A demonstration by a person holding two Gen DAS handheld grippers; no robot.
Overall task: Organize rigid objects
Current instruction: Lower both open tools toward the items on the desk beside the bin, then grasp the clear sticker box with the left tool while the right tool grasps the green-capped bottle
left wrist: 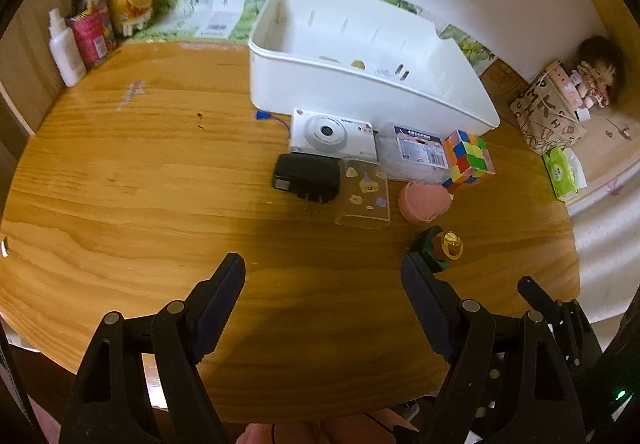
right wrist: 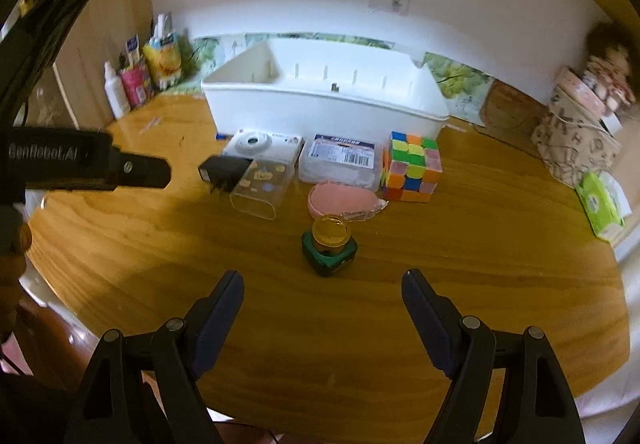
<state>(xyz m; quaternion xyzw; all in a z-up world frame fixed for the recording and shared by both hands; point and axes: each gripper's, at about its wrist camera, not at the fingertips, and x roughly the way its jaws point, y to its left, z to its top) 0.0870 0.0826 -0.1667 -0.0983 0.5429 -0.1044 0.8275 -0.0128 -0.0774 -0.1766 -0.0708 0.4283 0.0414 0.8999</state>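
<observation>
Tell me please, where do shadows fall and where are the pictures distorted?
Left wrist view: a dark shadow covers the table ahead of the open left gripper; the white bin bows from fisheye. Right wrist view: shadow at left, black vignette corners, doll blurred.

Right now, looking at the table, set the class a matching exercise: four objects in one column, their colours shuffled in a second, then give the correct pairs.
Objects
1. storage bin
2. plug adapter
3. round case
4. small bottle's cap

Colours
A. pink
B. gold
C. white
D. black

Pairs: 1-C, 2-D, 3-A, 4-B
</observation>
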